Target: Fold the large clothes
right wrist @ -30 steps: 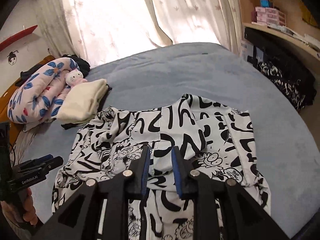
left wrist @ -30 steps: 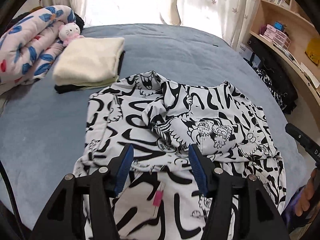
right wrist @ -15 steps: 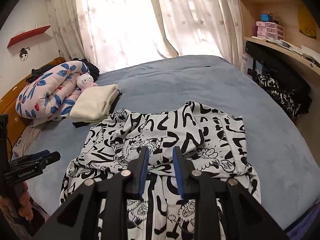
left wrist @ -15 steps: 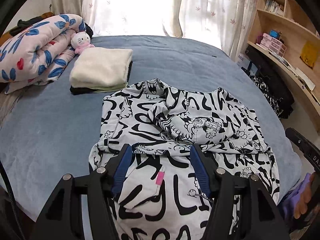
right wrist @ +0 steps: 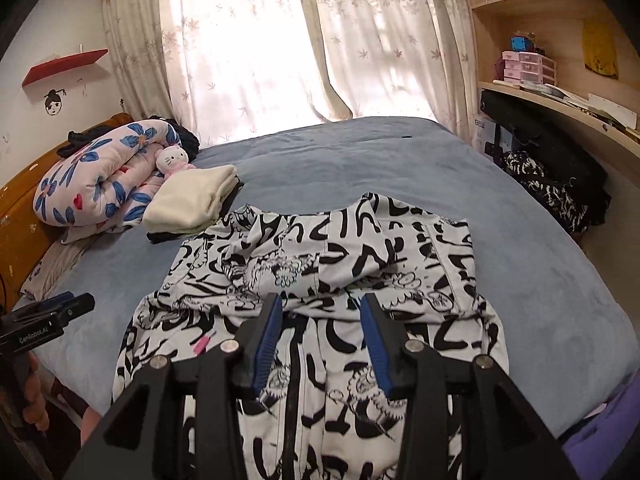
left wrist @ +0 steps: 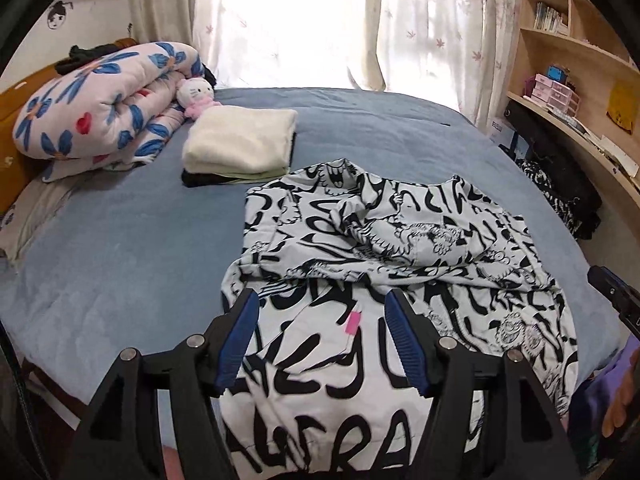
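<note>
- Presently between folds: the printed garment (left wrist: 400,248) lies part-folded on the bed (left wrist: 120,248), its near end overhanging the edge.
- Left gripper (left wrist: 320,320) and right gripper (right wrist: 320,320): jaws opening, pinching nothing.
- Next, judged: re-grip an edge, fold over.
- Count: one garment, two grippers, one folded stack (left wrist: 240,148).

A blue bed (left wrist: 360,128) stands before a curtained window (right wrist: 260,40). At its head lie a floral quilt (left wrist: 100,100), a cat plush (left wrist: 196,94) and a cream stack (left wrist: 242,146), touching in a row. Shelves (right wrist: 560,80) line the right wall.
</note>
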Demonstrator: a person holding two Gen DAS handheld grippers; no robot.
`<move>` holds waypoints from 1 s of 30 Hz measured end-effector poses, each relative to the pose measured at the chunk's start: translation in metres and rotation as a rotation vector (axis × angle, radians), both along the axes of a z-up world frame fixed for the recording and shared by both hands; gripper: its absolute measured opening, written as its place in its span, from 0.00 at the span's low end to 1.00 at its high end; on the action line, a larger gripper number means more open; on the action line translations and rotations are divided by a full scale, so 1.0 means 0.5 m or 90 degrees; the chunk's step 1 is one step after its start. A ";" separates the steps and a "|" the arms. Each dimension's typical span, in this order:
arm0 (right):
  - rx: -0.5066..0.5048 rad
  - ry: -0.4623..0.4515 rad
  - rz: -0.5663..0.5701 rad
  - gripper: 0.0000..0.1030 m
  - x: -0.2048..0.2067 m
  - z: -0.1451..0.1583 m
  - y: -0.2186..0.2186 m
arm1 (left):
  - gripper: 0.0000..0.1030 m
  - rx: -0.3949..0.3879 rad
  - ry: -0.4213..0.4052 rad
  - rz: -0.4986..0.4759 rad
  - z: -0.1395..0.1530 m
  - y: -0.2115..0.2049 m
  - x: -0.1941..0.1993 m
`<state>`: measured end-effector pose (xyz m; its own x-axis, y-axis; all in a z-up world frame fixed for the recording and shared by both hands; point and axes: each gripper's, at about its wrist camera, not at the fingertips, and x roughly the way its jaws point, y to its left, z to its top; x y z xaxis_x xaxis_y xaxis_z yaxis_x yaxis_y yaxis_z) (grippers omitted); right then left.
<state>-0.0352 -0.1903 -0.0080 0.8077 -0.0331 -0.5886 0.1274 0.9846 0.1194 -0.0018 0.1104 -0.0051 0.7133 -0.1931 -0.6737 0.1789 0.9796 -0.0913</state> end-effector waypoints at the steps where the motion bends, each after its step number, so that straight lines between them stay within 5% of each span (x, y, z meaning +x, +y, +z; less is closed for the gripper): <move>1: 0.001 0.003 -0.001 0.40 -0.006 -0.006 0.000 | 0.62 0.003 -0.001 0.002 -0.004 0.002 -0.007; 15: -0.017 0.049 -0.011 0.40 -0.064 -0.095 -0.020 | 0.63 0.028 0.033 0.029 -0.100 0.046 -0.051; 20: -0.032 0.070 -0.026 0.42 -0.075 -0.132 -0.056 | 0.65 0.017 0.083 0.033 -0.178 0.091 -0.042; 24: -0.033 0.100 -0.035 0.54 -0.096 -0.185 -0.102 | 0.65 -0.004 0.126 0.020 -0.255 0.127 -0.041; 30: -0.002 0.144 -0.078 0.54 -0.134 -0.247 -0.180 | 0.65 -0.085 0.185 0.019 -0.335 0.173 -0.042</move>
